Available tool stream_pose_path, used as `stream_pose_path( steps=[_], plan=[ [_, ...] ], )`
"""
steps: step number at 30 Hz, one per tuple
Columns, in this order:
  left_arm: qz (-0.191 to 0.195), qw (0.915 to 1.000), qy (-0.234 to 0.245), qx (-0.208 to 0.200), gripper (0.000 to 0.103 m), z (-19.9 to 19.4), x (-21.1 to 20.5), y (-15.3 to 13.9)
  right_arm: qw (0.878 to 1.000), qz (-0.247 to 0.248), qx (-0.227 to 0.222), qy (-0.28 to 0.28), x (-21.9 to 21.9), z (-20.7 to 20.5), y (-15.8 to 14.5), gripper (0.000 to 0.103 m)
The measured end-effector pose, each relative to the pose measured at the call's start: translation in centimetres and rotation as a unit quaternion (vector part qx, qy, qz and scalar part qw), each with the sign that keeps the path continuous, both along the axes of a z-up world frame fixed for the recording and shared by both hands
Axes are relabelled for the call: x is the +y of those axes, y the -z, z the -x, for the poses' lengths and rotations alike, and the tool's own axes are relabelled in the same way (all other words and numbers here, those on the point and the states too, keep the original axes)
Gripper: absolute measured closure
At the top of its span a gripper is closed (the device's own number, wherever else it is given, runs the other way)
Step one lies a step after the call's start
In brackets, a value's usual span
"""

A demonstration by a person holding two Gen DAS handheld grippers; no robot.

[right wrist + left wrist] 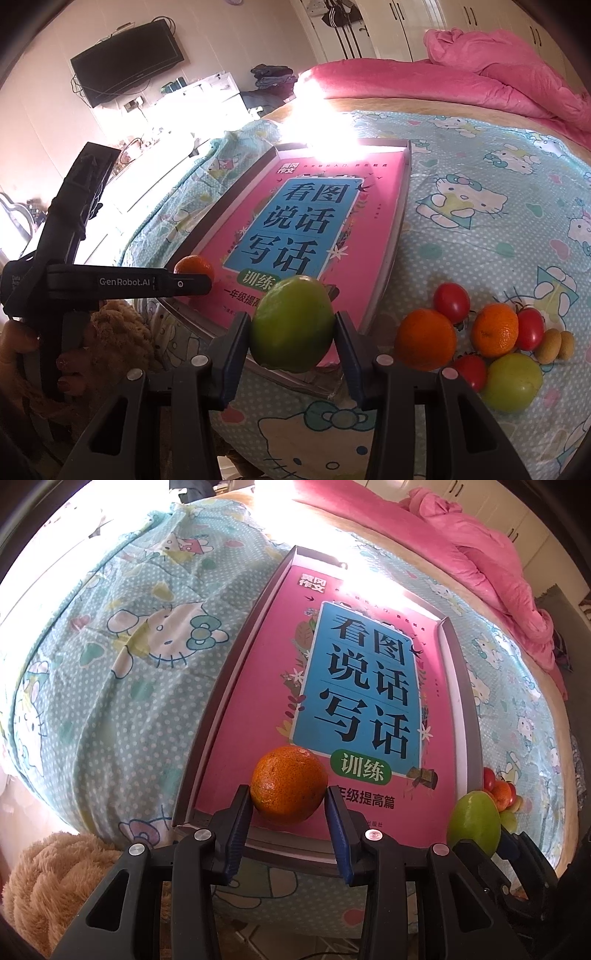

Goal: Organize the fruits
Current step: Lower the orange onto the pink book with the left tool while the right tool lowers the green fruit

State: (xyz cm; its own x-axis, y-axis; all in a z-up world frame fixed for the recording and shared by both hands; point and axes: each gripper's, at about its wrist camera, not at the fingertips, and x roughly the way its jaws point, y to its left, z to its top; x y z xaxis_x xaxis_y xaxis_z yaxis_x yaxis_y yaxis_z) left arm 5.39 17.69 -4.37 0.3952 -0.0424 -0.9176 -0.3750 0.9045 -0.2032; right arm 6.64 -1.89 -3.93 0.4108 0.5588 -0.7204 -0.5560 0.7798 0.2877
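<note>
Left gripper (289,805) fingers clenched on orange (289,783), right gripper (291,334) on green fruit (291,325), frame centre; both round, light, firm, slippery; grip at widest girth

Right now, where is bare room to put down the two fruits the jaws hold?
The pink book in the tray is bare beyond the orange held by the left gripper and the green fruit held by the right gripper. The bedsheet right of the tray is open too. The fruit pile is crowded.
</note>
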Motion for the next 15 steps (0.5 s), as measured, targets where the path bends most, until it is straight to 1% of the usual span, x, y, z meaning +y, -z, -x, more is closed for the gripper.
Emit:
stream_pose_path(
  steps=[8,15],
  plan=[
    [-0.004,1.0,0.0,0.002,0.062,-0.1,0.1,0.1,1.0,0.023,0.002,-0.003,0.7,0.0,0.6,0.057],
    [-0.006,1.0,0.001,0.002,0.061,-0.2,0.1,0.3,0.999,0.043,-0.009,-0.008,1.1,0.3,0.9,0.057]
  ],
)
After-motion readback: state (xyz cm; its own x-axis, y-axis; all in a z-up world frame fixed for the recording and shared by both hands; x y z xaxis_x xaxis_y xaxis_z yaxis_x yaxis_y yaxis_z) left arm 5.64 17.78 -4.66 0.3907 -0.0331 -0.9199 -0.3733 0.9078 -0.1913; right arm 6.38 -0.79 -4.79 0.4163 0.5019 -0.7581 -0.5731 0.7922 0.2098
